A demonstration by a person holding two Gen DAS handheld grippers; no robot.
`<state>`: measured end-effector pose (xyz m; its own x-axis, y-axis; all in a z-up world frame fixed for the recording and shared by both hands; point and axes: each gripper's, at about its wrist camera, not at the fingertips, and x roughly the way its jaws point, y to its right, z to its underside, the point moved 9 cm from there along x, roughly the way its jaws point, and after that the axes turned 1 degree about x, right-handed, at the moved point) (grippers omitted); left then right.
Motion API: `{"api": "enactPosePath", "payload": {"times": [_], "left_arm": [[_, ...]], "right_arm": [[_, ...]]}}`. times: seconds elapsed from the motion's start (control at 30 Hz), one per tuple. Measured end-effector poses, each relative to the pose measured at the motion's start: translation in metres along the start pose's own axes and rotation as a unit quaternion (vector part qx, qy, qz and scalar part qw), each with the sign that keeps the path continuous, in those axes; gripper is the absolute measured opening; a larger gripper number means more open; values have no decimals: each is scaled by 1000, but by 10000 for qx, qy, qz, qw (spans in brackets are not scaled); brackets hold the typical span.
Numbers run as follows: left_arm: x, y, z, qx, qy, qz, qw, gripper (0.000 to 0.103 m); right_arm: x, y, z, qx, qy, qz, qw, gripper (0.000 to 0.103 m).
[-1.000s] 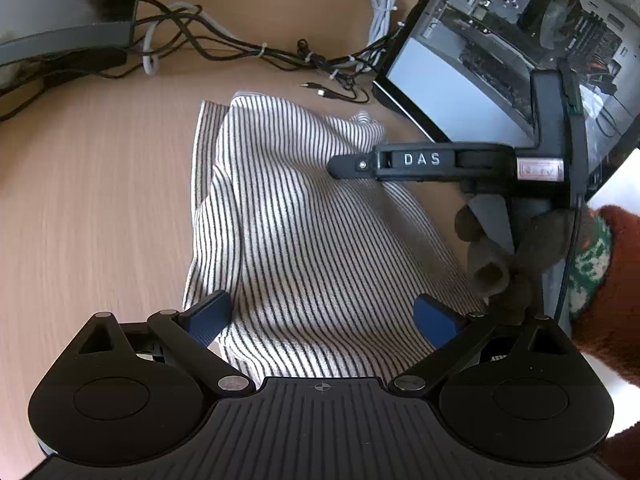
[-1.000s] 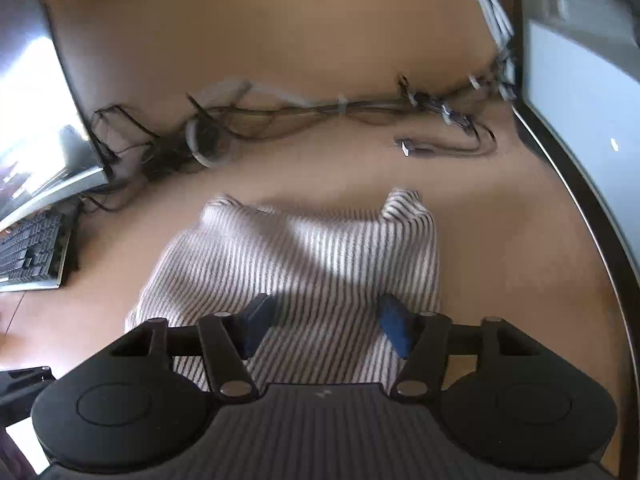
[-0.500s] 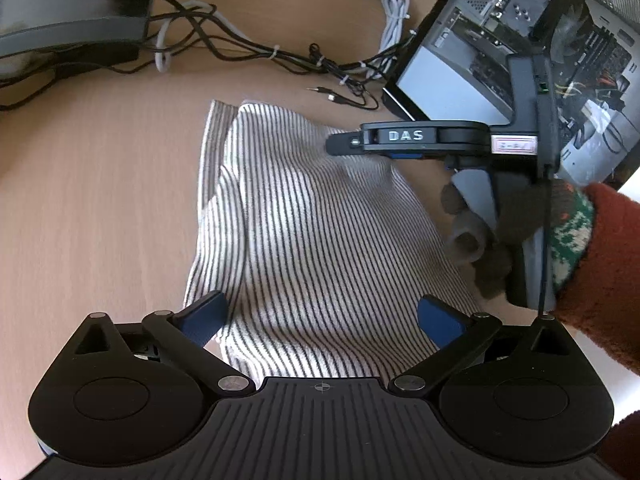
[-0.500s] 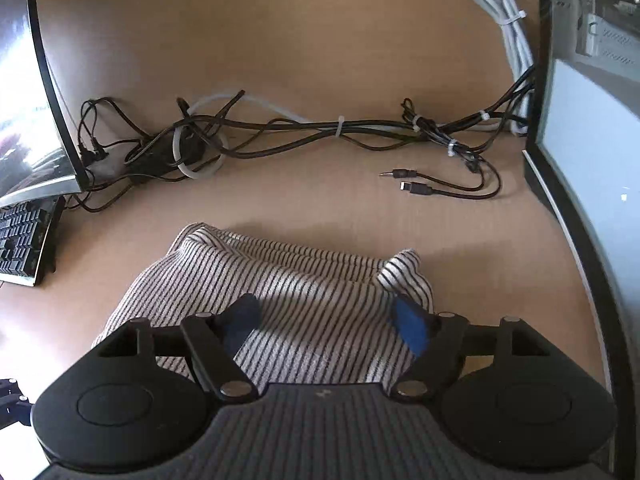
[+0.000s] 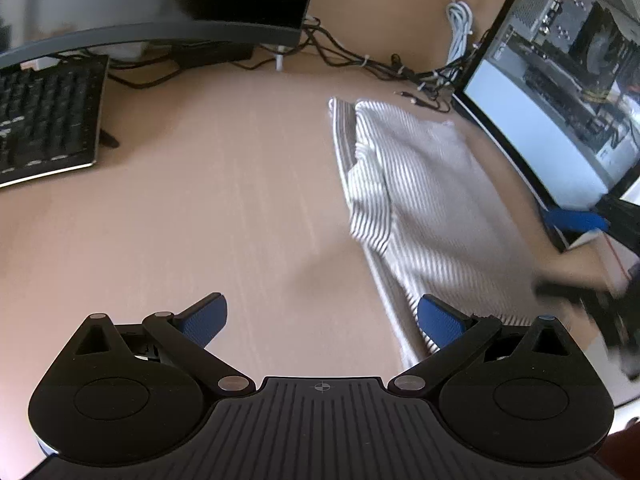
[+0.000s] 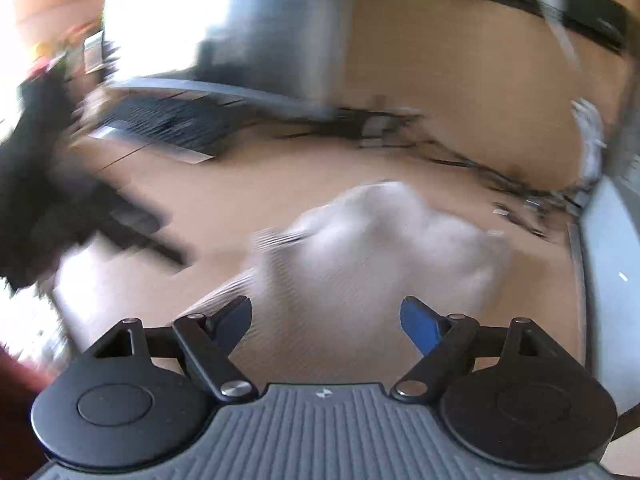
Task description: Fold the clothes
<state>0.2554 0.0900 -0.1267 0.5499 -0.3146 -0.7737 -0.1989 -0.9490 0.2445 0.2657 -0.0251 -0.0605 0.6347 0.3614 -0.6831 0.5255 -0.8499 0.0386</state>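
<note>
A folded black-and-white striped garment [image 5: 424, 200] lies on the wooden desk [image 5: 224, 208], right of centre in the left wrist view. My left gripper [image 5: 322, 322] is open and empty; its right finger [image 5: 440, 324] is over the garment's near edge. My right gripper [image 6: 326, 320] is open and empty above the near part of the garment [image 6: 376, 248], which is motion-blurred in the right wrist view. The right gripper shows as a dark blur at the right edge of the left wrist view [image 5: 588, 292].
A black keyboard [image 5: 44, 116] and a curved monitor [image 5: 160, 0] stand at the back left. A computer case with a glass side [image 5: 568, 80] stands on the right. A tangle of cables [image 5: 400, 68] runs along the back wall.
Both grippers have pulled back from the garment and swung to the left. The left gripper now faces mostly bare desk. The right wrist view has become heavily blurred.
</note>
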Motion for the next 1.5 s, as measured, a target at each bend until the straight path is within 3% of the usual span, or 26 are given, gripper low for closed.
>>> {"api": "enactPosePath", "payload": {"times": [0.1, 0.23, 0.57, 0.67, 0.77, 0.87, 1.0, 1.2, 1.27, 1.5], "left_arm": [[-3, 1, 5, 191, -19, -7, 9998, 103], [-9, 6, 12, 353, -58, 96, 9993, 103], [-16, 29, 39, 1006, -285, 476, 9934, 103], [-14, 40, 46, 1301, -378, 634, 9887, 103], [-8, 48, 51, 1558, -485, 677, 9843, 103], [-1, 55, 53, 1745, -512, 582, 9816, 103], [9, 64, 52, 1928, -515, 460, 9788, 103], [25, 66, 44, 1834, -527, 184, 9815, 103], [26, 64, 38, 1613, -502, 242, 9853, 103], [27, 58, 24, 947, -533, 561, 9925, 103]], "right_arm": [[2, -36, 11, -592, -140, -85, 9981, 83], [16, -56, 31, -903, -462, 89, 9948, 83], [24, -53, 55, -1448, -684, 1163, 9802, 83], [23, -42, 55, -955, -781, 1196, 9851, 75], [24, -18, 52, 239, -910, 927, 9912, 74], [25, 5, 52, 1284, -945, 655, 9850, 74], [32, 14, 50, 1528, -957, 525, 9822, 74], [24, 4, 52, 941, -937, 682, 9888, 77], [17, -7, 52, 553, -908, 816, 9910, 82], [18, -34, 52, -625, -757, 1084, 9892, 87]]}}
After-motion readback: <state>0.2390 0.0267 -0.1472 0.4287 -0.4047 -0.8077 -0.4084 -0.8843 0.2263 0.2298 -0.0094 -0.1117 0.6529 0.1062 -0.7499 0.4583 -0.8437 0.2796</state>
